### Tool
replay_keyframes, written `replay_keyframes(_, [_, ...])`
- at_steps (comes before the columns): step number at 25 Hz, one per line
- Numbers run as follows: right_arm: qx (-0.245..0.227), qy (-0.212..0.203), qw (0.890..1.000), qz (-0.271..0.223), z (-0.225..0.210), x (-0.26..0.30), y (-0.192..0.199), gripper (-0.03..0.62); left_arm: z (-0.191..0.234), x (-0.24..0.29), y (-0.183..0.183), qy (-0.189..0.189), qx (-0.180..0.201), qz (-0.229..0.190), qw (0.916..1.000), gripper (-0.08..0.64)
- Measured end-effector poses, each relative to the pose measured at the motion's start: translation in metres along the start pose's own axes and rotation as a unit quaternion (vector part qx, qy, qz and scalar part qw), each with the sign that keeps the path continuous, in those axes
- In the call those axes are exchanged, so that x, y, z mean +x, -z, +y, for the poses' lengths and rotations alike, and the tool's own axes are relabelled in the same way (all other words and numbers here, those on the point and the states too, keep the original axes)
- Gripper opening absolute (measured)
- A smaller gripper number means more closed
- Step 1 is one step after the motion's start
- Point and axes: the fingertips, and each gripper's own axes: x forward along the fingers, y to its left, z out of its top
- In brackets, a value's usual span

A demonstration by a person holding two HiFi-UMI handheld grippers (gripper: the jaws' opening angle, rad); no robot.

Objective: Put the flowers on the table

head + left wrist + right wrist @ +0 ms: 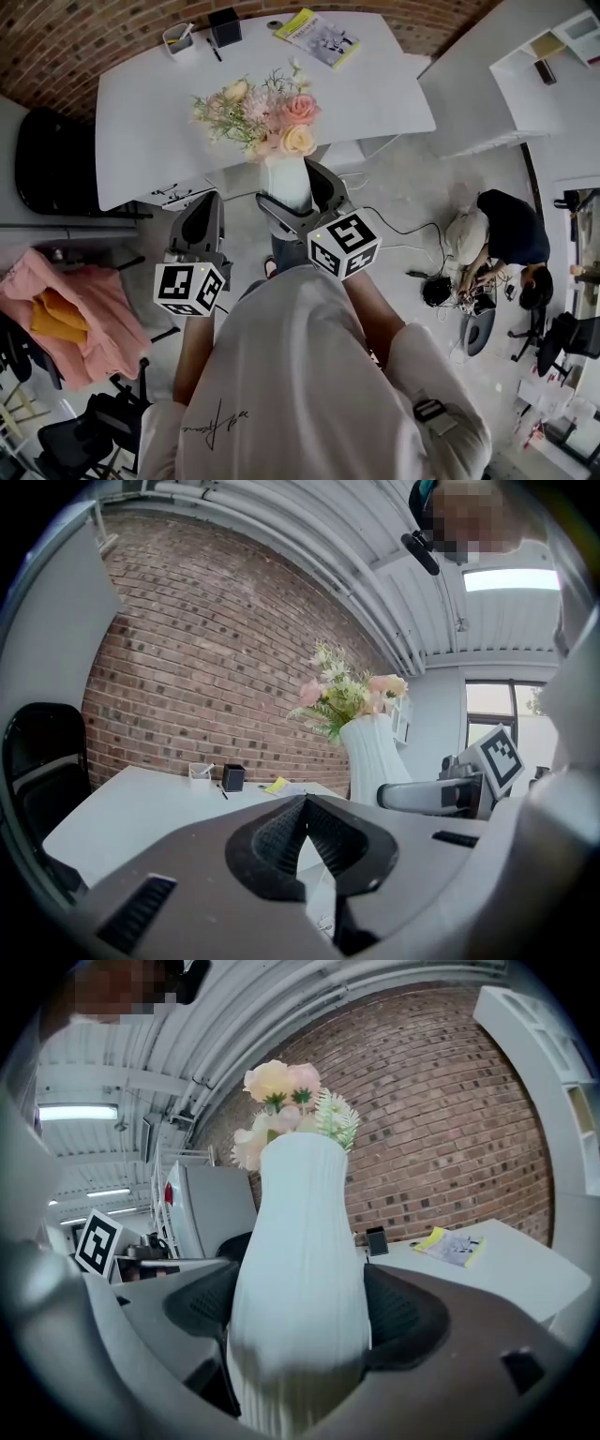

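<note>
A tall ribbed white vase (286,178) holds a bunch of pink, peach and cream flowers (267,117). My right gripper (292,189) is shut on the vase's body, one jaw on each side, and holds it upright in the air at the near edge of the white table (150,103). In the right gripper view the vase (298,1269) fills the gap between the pads of that gripper (298,1321). My left gripper (208,208) hangs to the left of the vase, shut and empty. In its own view the left gripper (305,808) has its pads touching and the vase (373,757) stands to the right.
At the table's far edge are a pen cup (178,39), a black box (225,26) and a yellow booklet (317,36). A black chair (56,159) and pink cloth (80,309) are at left. A second white table (469,103) and a crouching person (497,234) are at right.
</note>
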Motion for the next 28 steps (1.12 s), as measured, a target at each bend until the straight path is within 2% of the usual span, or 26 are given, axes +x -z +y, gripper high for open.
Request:
replay_keyframes(11, [-0.004, 0.012, 1.000, 0.003, -0.062, 0.047, -0.020, 0.414, 0.024, 0.076, -0.025, -0.003, -0.018, 0.005, 0.9998, 0.005])
replay_keyframes(24, [0.012, 0.011, 1.000, 0.009, -0.127, 0.101, -0.028, 0.414, 0.045, 0.157, -0.027, 0.004, -0.014, 0.040, 0.9991, 0.005])
replay_keyframes(28, [0.014, 0.007, 1.000, 0.013, -0.140, 0.114, -0.028, 0.414, 0.049, 0.173, -0.031, 0.000, -0.022, 0.034, 0.9992, 0.005])
